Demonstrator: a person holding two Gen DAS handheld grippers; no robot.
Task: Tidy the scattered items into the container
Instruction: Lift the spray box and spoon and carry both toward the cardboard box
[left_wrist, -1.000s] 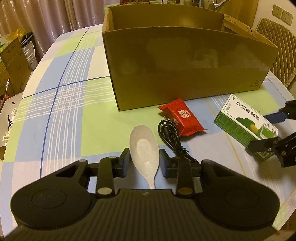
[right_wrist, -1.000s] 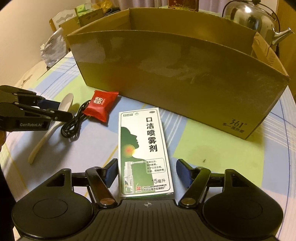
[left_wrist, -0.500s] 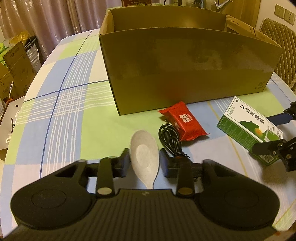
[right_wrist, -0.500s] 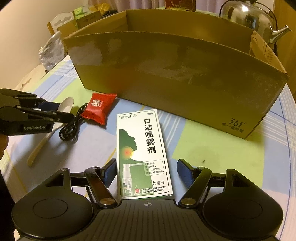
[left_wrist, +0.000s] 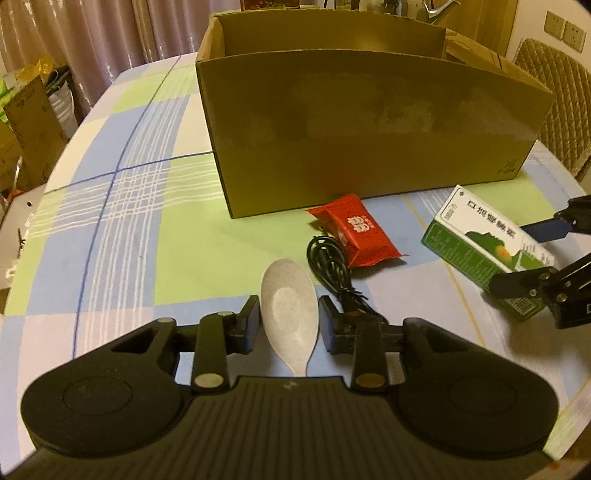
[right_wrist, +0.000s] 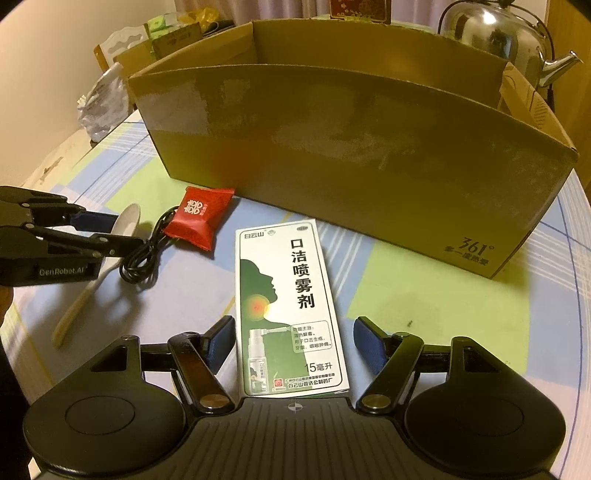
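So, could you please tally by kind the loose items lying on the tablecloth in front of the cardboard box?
White plastic spoon: 1
Coiled black cable: 1
Red foil snack packet: 1
Green-and-white carton of throat spray: 1
Total: 4, none yet inside the brown cardboard box.

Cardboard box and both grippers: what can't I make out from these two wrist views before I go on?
- Inside of the cardboard box: both views, its near wall hides the floor.
- Spoon handle: left wrist view, cut off behind the left gripper body.
- Spray box near end: right wrist view, runs under the right gripper.
- Whether the left pads touch the spoon: unclear.
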